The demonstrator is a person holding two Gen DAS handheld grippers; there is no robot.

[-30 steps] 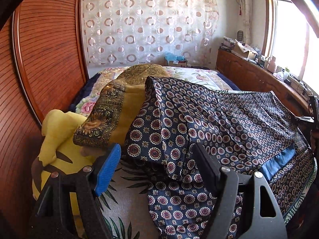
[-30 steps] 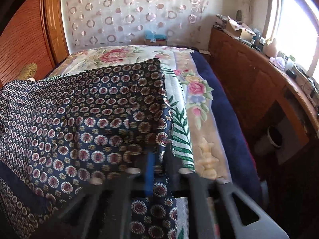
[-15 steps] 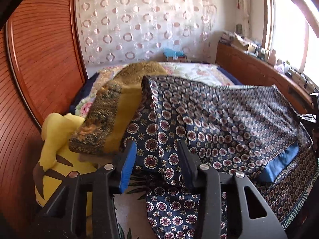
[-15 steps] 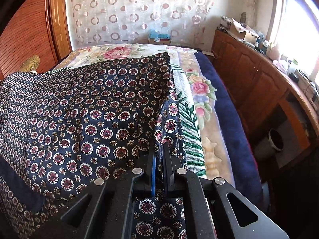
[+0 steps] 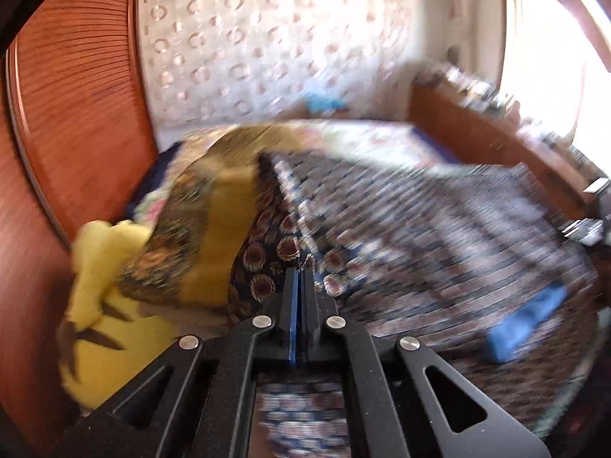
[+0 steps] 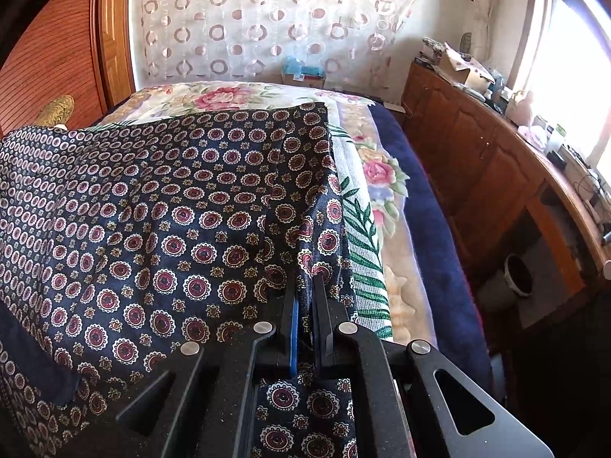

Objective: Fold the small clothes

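Note:
A navy garment with red-and-cream medallions (image 6: 160,213) lies spread over the bed; it also shows, blurred, in the left wrist view (image 5: 439,236). My left gripper (image 5: 301,273) is shut on the garment's near left edge, with cloth hanging below the fingers. My right gripper (image 6: 307,286) is shut on a fold of the garment's near right edge. A blue cuff or trim (image 5: 527,316) shows at the right of the garment.
A gold patterned cloth (image 5: 206,229) and a yellow plush toy (image 5: 103,305) lie left of the garment. The floral bedspread (image 6: 378,198) shows to the right. A wooden headboard (image 5: 76,114) stands at left, a wooden sideboard (image 6: 496,175) and a pot (image 6: 517,274) at right.
My left gripper went from open around the garment's edge to shut on it, and its view is now blurred by motion. My right gripper stayed shut on the garment's right edge.

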